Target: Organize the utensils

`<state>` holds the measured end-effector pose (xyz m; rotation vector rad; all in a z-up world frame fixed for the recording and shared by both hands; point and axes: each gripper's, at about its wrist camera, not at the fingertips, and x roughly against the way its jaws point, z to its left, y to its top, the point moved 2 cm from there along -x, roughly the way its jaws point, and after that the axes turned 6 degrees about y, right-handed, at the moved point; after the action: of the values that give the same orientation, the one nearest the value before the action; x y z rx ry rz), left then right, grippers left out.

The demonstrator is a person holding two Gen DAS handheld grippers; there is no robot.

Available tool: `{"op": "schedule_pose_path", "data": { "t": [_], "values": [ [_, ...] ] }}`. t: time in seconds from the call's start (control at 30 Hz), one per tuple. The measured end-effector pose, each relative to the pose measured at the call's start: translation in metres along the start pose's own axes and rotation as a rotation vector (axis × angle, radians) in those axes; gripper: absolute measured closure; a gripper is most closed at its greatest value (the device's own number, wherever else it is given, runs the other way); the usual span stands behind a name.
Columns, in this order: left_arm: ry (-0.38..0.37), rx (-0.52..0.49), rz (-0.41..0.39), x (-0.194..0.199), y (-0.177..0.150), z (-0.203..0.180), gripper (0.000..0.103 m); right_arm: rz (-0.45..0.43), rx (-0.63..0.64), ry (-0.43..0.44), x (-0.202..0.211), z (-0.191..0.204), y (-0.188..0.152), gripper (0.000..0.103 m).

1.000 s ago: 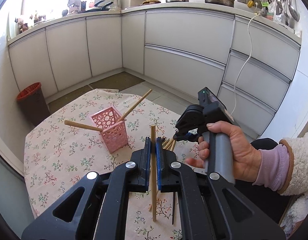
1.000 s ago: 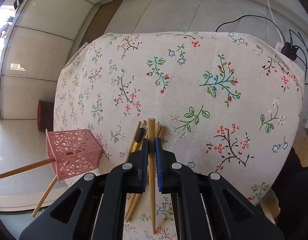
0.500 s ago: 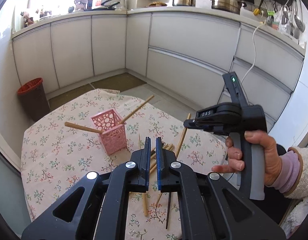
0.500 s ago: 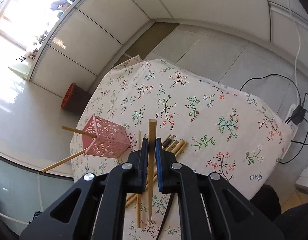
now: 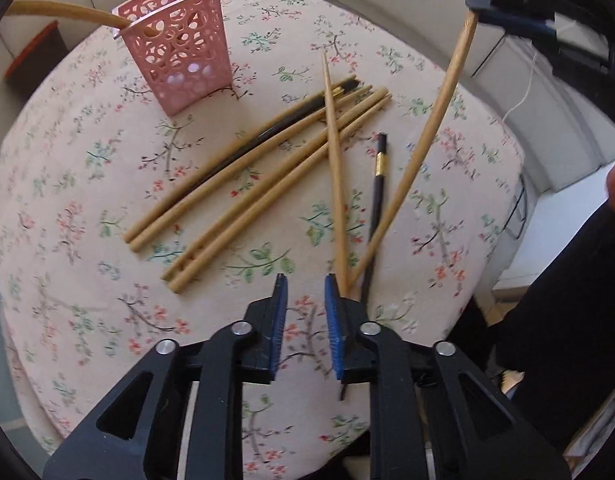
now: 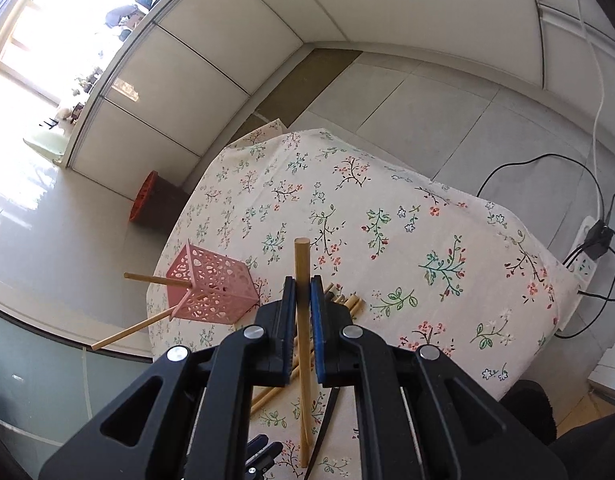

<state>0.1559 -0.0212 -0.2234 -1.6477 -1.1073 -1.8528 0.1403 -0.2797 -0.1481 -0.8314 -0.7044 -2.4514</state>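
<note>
On the floral-clothed surface (image 5: 67, 184), loose chopsticks (image 5: 243, 184) are lying in a fan beside the pink holder (image 5: 179, 48), which is already carrying two sticks, so the sorting is looking only partly done. The right claw (image 6: 303, 300) is clamping a wooden chopstick (image 6: 303, 344) raised over the pile, and carrying it to the holder is probably the next move. The left claw (image 5: 303, 292) is pointing steeply down, its jaws just having been opening with nothing between them, near a thin chopstick (image 5: 335, 160).
</note>
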Motion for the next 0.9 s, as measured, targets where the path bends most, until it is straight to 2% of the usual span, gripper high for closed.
{"op": "schedule_pose_path", "data": {
  "t": [0.07,0.2,0.37,0.67,0.8,0.87,0.9],
  "values": [
    [-0.034,0.023,-0.010,0.001,0.000,-0.002,0.077,-0.002,0.001,0.001,0.002,-0.003,0.002,0.095],
    [-0.001,-0.009,0.009,-0.005,-0.001,-0.016,0.077,-0.046,0.016,-0.006,0.014,-0.008,0.011,0.095],
    [0.003,-0.038,0.011,-0.007,-0.001,-0.031,0.077,-0.037,-0.005,-0.012,0.012,-0.015,0.015,0.095],
    [0.092,-0.054,0.059,-0.028,-0.006,-0.034,0.077,-0.062,0.036,-0.023,0.014,-0.008,0.013,0.095],
    [0.119,-0.085,0.039,-0.032,-0.007,-0.040,0.078,-0.046,0.046,-0.024,0.008,-0.005,0.009,0.095],
    [0.096,-0.086,0.031,-0.032,-0.007,-0.042,0.096,-0.032,0.042,-0.017,0.004,-0.005,0.008,0.095],
    [0.098,-0.087,0.028,-0.031,-0.008,-0.043,0.096,-0.028,0.041,-0.012,0.003,-0.005,0.008,0.095]
  ]
}}
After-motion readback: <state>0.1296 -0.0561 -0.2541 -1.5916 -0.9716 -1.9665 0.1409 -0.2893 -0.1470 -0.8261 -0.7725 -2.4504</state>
